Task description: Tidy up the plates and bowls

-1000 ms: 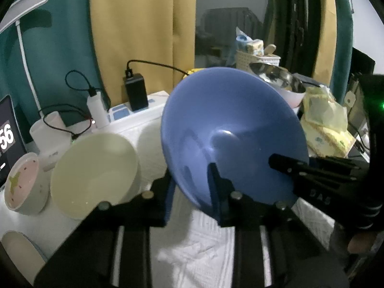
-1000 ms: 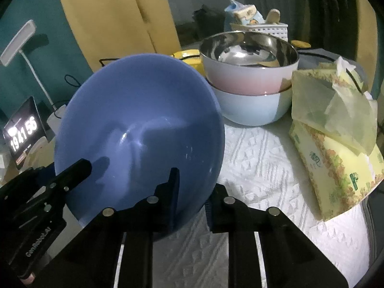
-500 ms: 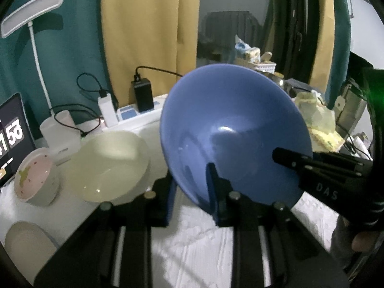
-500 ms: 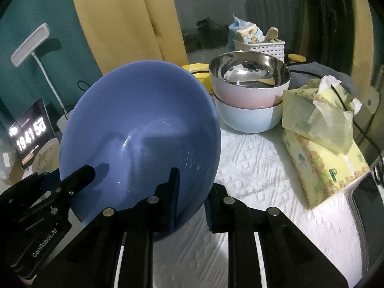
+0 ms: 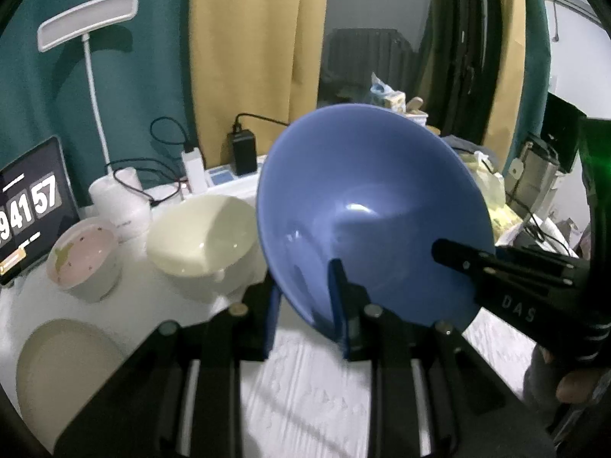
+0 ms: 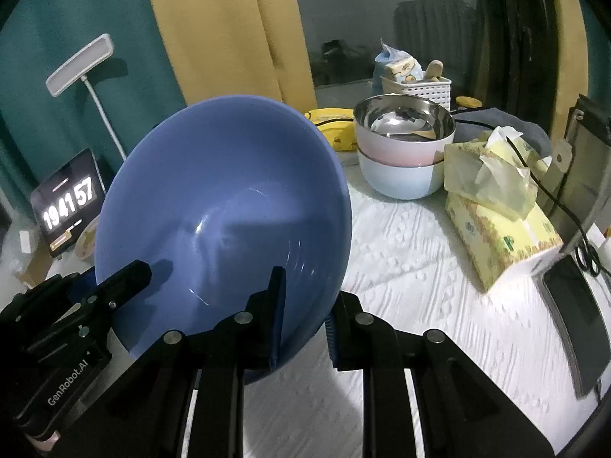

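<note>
A large blue bowl (image 5: pixel 374 206) is held tilted in the air above the white cloth, also seen in the right wrist view (image 6: pixel 221 210). My left gripper (image 5: pixel 305 305) is shut on its lower left rim. My right gripper (image 6: pixel 301 320) is shut on its lower right rim and shows in the left wrist view (image 5: pixel 496 278). A cream bowl (image 5: pixel 202 233), a small pink-lined bowl (image 5: pixel 82 255) and a cream plate (image 5: pixel 61 366) sit at the left. A steel-lined pink bowl (image 6: pixel 404 129) is stacked in a pale blue bowl (image 6: pixel 397 179) at the back right.
A clock display (image 5: pixel 30 206), a lamp (image 5: pixel 91 57) and chargers with cables (image 5: pixel 240 149) stand at the back left. Tissue packs (image 6: pixel 496 206), a white basket (image 6: pixel 416 84) and a phone (image 6: pixel 576 316) lie at the right.
Both grippers have lifted the blue bowl higher above the table. The bowls on the cloth now look lower and farther away.
</note>
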